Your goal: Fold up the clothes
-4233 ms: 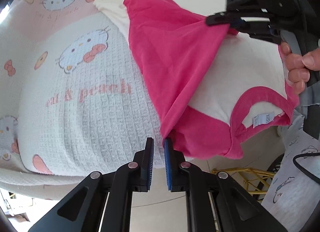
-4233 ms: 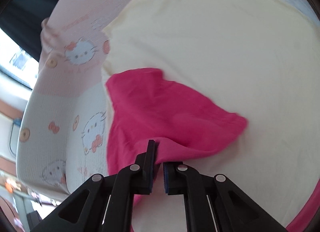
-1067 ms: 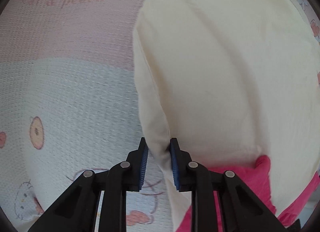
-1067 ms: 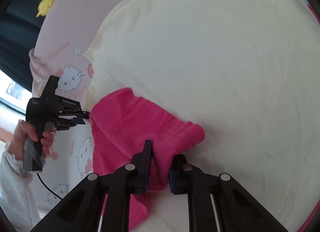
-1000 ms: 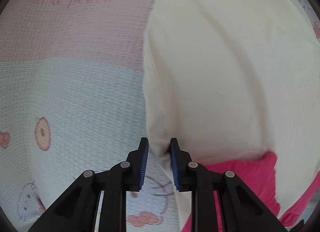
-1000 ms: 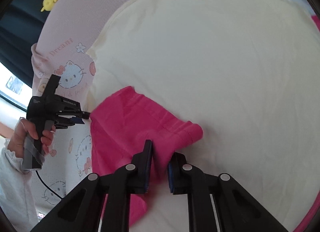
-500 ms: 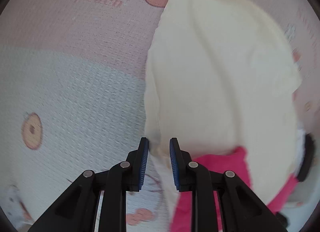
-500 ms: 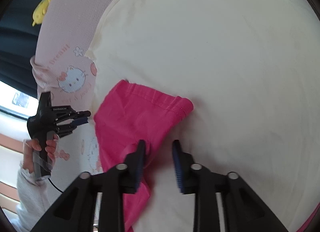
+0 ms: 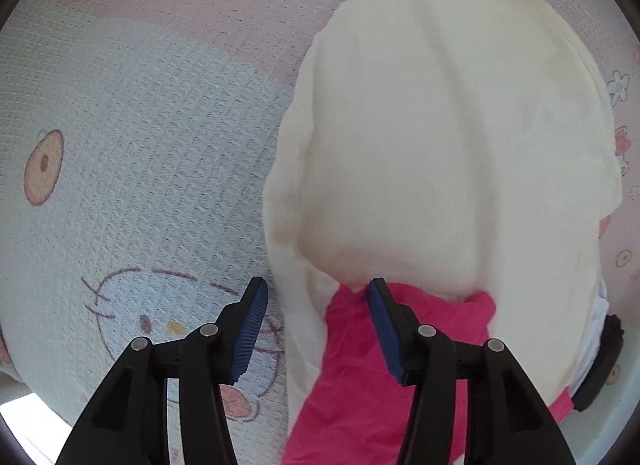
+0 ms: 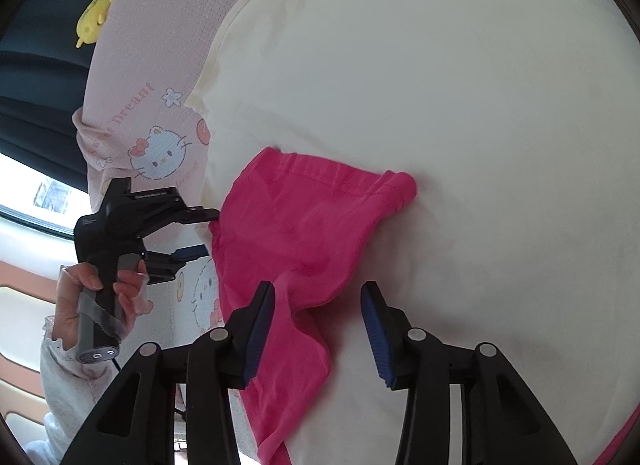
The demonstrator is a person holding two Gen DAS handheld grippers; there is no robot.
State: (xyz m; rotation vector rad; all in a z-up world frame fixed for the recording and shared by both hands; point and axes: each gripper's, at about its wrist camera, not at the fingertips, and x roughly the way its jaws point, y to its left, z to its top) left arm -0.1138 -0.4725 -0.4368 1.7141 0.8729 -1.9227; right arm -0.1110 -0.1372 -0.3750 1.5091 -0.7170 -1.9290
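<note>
Sleeve fold looks just finished: both claws, left claw (image 9: 316, 297) and right claw (image 10: 318, 301), have just been opening, spread, holding nothing. The shirt (image 9: 440, 145) lies flat on the blanket (image 9: 140, 145), pink sleeve (image 10: 304, 225) tucked over. Next, probably regrip an edge.

The shirt (image 10: 460, 113) is pale cream across its body, with a hot-pink sleeve (image 10: 304, 225) and pink trim at 5 o'clock; the blanket (image 9: 132, 153) beneath is waffle-textured, pale blue and soft pink, printed with white cartoon cats wearing pink bows, orange-brown doughnuts and small flowers; both grippers are black with blue ribbed pads (image 9: 251, 329); a yellow toy (image 10: 94, 19) sits at 10 o'clock.
</note>
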